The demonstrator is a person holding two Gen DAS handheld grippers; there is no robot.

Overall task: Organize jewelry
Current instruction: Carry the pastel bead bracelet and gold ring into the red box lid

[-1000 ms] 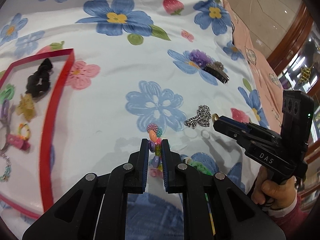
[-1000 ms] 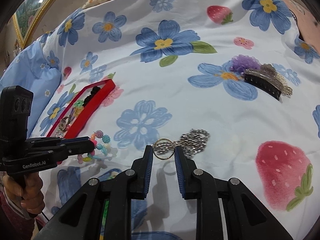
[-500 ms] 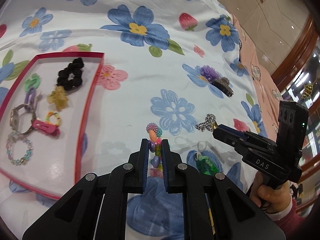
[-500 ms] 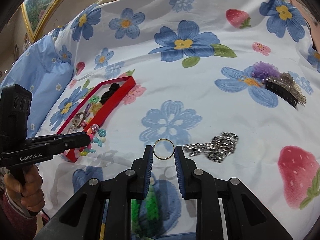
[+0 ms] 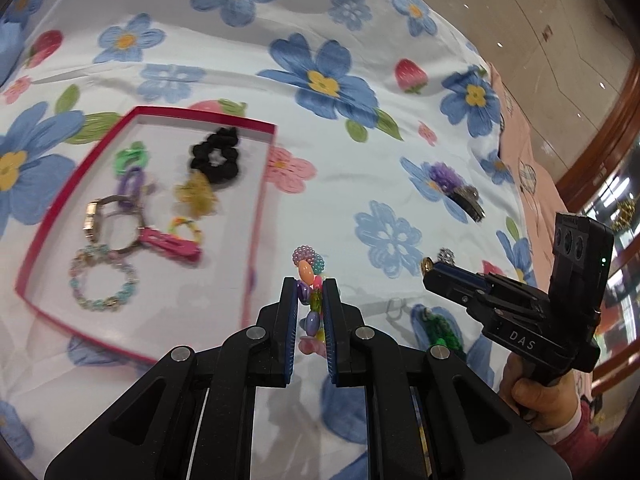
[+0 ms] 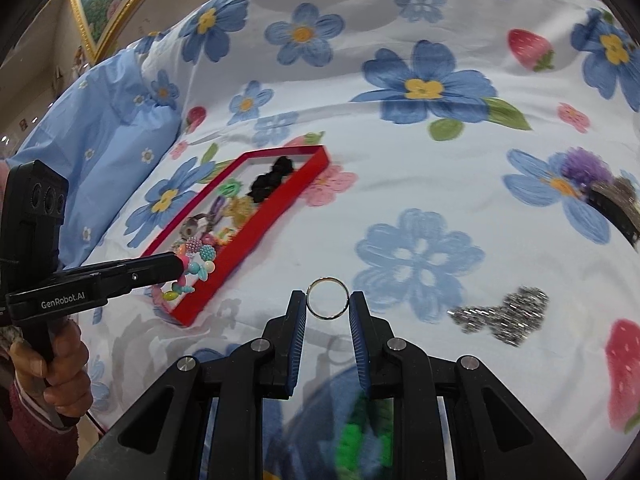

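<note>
Two items in my grippers, both lifted over the floral bedsheet [image 6: 400,184].
I am clamping the beaded bracelet [image 5: 310,280] in the left gripper [image 5: 311,300], jaws narrow, just beside the red tray [image 5: 256,216]; I am pinching the metal ring [image 6: 327,298] in the right gripper [image 6: 327,312], near the silver chain [image 6: 504,314].

Home bedroom, floral bedsheet [image 6: 400,184], blue pillow [image 6: 116,120], framed painting [image 6: 108,4]

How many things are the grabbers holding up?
2. The left gripper pinches a colorful bead bracelet beside the red tray; the right gripper pinches a metal ring.
</note>
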